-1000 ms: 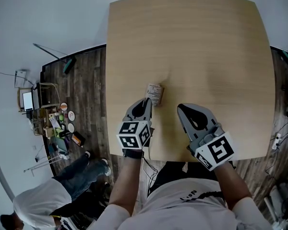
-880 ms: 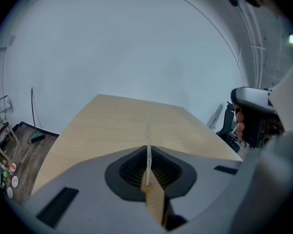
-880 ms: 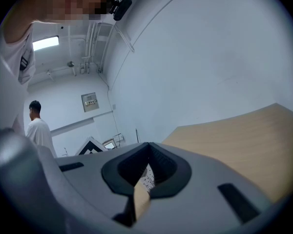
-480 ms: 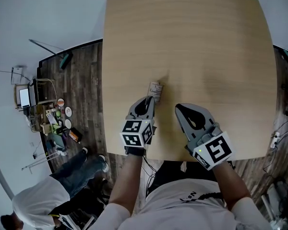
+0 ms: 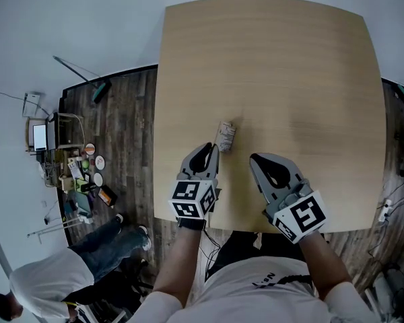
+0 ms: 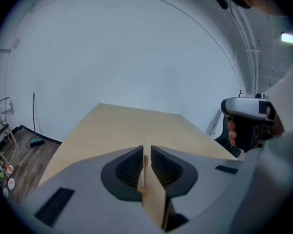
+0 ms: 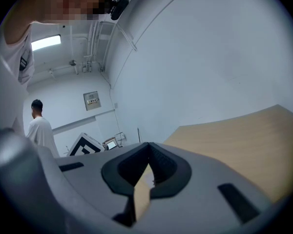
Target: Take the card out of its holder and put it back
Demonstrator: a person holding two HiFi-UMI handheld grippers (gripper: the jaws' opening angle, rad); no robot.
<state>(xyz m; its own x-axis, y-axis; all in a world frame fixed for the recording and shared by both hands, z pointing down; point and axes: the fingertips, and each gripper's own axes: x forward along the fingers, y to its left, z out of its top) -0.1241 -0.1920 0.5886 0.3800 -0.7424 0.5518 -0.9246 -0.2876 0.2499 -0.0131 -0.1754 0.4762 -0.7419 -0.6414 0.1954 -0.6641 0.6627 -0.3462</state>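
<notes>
A small printed card (image 5: 225, 136) in its holder sits on the light wooden table (image 5: 289, 59), left of the middle. My left gripper (image 5: 213, 147) points at it from the near side, tips right beside its near end. In the left gripper view the card (image 6: 143, 167) shows as a thin edge between the jaws. The jaws of my left gripper (image 6: 145, 150) have just been opening, and a slim gap shows on the card's right, so the pads do not press it. My right gripper (image 5: 254, 157) hovers to the right, apart from the card. In its own view, my right gripper (image 7: 149, 152) is shut on nothing.
Both grippers hang near the table's front edge (image 5: 242, 224). On the dark wooden floor at the left are a clutter of small items (image 5: 87, 173), a broom (image 5: 87, 79) and a standing person (image 5: 60, 281). A white wall lies beyond the table.
The left gripper has drawn slightly back from the card, so more of the card shows beyond its tips. The right gripper has kept its place. The head camera has shifted a little.
</notes>
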